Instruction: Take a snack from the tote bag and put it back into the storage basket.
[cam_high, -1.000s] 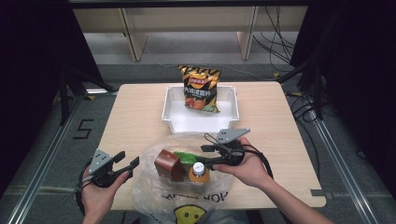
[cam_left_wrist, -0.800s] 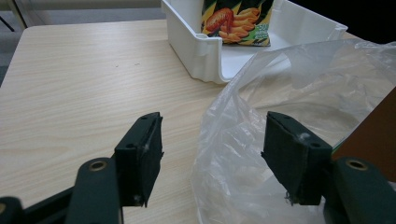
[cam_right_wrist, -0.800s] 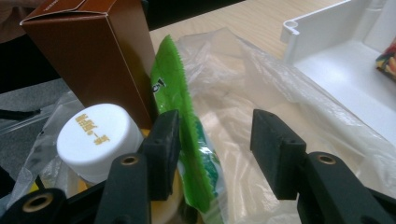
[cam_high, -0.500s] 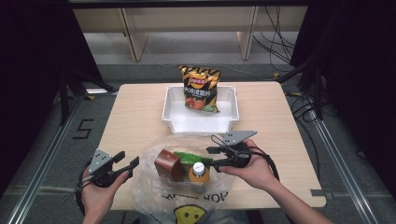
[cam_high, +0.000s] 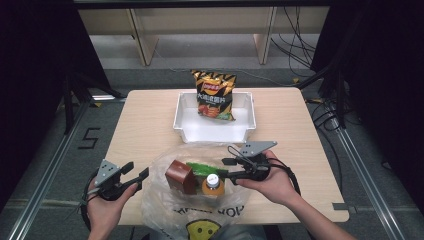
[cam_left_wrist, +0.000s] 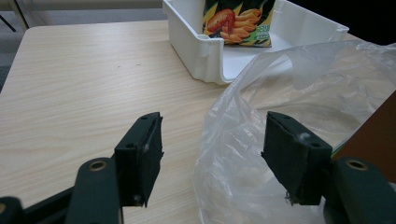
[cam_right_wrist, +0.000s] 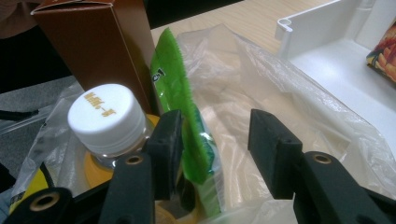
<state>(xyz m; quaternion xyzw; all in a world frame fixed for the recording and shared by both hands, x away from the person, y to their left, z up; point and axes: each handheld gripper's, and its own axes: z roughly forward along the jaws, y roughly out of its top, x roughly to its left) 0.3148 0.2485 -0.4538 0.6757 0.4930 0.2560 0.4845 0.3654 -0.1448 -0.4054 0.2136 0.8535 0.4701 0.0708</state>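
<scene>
Right gripper poised around the green packet in the bag

The right gripper (cam_right_wrist: 212, 144) stands open, its jaws straddling the upright green snack packet (cam_right_wrist: 180, 116), apparently not yet pinching it; the packet's long axis runs up out of the clear plastic bag (cam_high: 165, 167), beside the white-capped bottle (cam_right_wrist: 105, 119) and brown carton (cam_right_wrist: 98, 42). The left gripper (cam_left_wrist: 212, 156), also open and empty, sits at the bag's left edge, forearm low at the table's near side.

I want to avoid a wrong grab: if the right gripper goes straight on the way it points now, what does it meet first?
Probably the flat green packet standing in the clear plastic bag: its edge already sits between the open jaws of the right gripper, close to one of them. The white-capped bottle lies just aside.
</scene>
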